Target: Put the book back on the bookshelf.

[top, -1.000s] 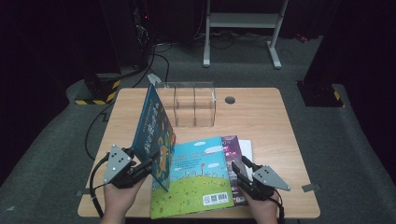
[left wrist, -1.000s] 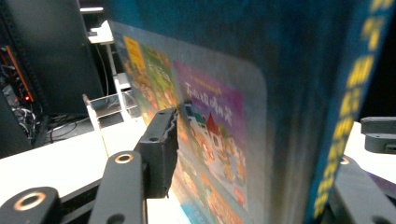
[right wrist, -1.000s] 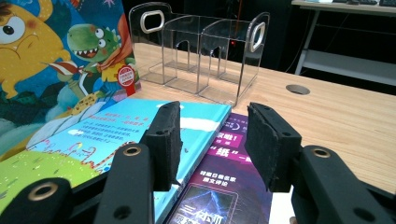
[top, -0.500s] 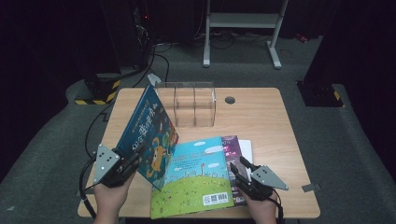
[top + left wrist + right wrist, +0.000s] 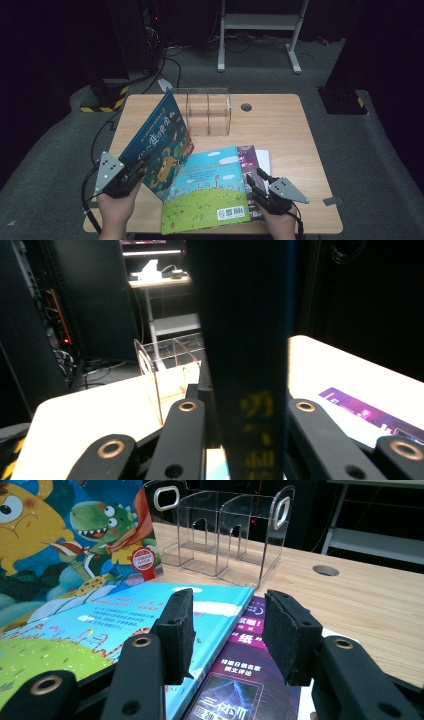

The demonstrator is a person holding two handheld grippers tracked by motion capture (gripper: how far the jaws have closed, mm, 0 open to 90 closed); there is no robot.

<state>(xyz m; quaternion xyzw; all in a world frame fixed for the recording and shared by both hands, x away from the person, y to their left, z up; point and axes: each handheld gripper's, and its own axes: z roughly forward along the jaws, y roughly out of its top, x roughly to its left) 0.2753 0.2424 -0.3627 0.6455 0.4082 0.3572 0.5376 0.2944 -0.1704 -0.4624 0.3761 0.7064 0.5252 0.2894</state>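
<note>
my left claw [image 5: 141, 167] has just been closing and now pinches the lower edge of the dinosaur book [image 5: 161, 142]; in the left gripper view its dark spine [image 5: 245, 365] stands upright between my jaws. the book is lifted and tilted, its top leaning toward the clear rack [image 5: 207, 111], its bottom at the near left of the rack. my right claw [image 5: 254, 182] rests part open with nothing between the pads [image 5: 177, 630], at the near right of the rack, over the seam where the green book [image 5: 212, 187] overlaps the purple book [image 5: 250, 155]. both of those lie flat on the table [image 5: 290, 135], just in front of the rack.
</note>
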